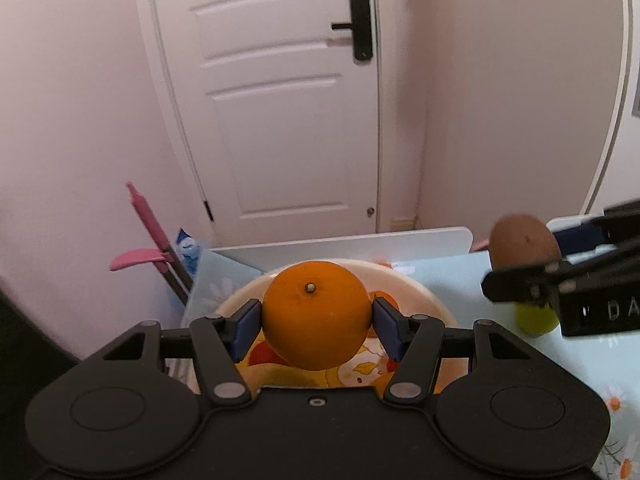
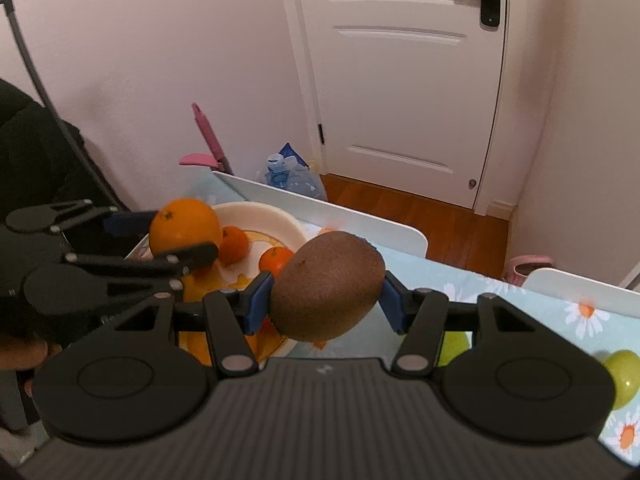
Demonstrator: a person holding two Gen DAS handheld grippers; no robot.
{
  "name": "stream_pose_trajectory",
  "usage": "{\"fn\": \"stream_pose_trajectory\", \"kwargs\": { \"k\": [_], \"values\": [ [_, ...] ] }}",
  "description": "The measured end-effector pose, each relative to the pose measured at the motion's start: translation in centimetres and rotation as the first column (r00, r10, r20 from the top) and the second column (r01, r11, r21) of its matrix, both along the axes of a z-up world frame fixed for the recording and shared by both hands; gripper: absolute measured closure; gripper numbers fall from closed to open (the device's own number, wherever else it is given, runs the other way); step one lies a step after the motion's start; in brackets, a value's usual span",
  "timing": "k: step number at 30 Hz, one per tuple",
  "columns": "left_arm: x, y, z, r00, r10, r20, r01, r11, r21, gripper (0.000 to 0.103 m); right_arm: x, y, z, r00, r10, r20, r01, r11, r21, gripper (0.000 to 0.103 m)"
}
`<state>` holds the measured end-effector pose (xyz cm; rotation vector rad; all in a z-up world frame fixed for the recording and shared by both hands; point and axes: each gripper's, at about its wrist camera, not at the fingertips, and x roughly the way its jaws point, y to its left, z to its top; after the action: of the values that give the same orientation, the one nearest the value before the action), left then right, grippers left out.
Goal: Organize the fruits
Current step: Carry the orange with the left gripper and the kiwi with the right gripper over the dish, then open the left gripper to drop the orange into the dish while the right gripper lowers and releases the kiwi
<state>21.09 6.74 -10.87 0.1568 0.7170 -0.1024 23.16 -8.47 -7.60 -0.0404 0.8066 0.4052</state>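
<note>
My left gripper [image 1: 317,322] is shut on a large orange [image 1: 316,314] and holds it above a cream bowl [image 1: 424,292]. The same orange [image 2: 185,226] and bowl [image 2: 276,214] show in the right wrist view, with two small tangerines [image 2: 234,245] [image 2: 276,261] in the bowl. My right gripper [image 2: 326,300] is shut on a brown kiwi [image 2: 327,286] and holds it above the table, to the right of the bowl. The kiwi [image 1: 524,242] also shows at the right in the left wrist view.
The table has a light blue daisy cloth [image 2: 532,300]. Green fruits [image 2: 622,372] [image 2: 452,346] lie on it at the right; one shows in the left wrist view [image 1: 536,320]. White chair backs [image 2: 320,208] stand behind the table, then a door [image 2: 400,80] and a water bottle [image 2: 288,178].
</note>
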Motion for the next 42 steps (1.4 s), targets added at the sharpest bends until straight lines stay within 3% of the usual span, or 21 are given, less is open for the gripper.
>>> {"fn": "stream_pose_trajectory", "kwargs": {
  "k": [12,14,15,16,31,42],
  "values": [
    [1.1,-1.1,-2.7,0.995,-0.071,-0.069,0.074,0.997,0.038,0.036,2.5,0.5,-0.8,1.0,-0.016,-0.01,0.016,1.0,-0.007,0.031],
    [0.8,-1.1,-2.3,0.996,-0.083,-0.043,0.084,0.996,0.043,0.026,2.8,0.5,-0.8,1.0,-0.011,-0.01,0.011,1.0,-0.006,0.031],
    [0.6,-1.1,-2.0,0.996,-0.087,-0.022,0.088,0.995,0.048,0.013,2.9,0.6,-0.7,1.0,-0.009,-0.009,0.009,1.0,-0.005,0.031],
    [0.5,-1.1,-1.6,0.996,-0.089,-0.003,0.089,0.995,0.052,0.008,2.9,0.7,-0.6,1.0,-0.005,-0.008,0.005,1.0,-0.004,0.031],
    [-0.9,3.2,0.8,1.0,0.023,0.017,-0.023,0.999,0.023,0.007,5.1,5.1,-0.5,0.995,0.103,-0.005,-0.103,0.995,-0.002,0.031],
    [-2.0,5.7,0.4,0.996,0.087,0.008,-0.087,0.996,0.011,0.008,7.3,9.0,-3.6,0.988,0.139,-0.067,-0.138,0.99,0.018,0.031]
  ]
}}
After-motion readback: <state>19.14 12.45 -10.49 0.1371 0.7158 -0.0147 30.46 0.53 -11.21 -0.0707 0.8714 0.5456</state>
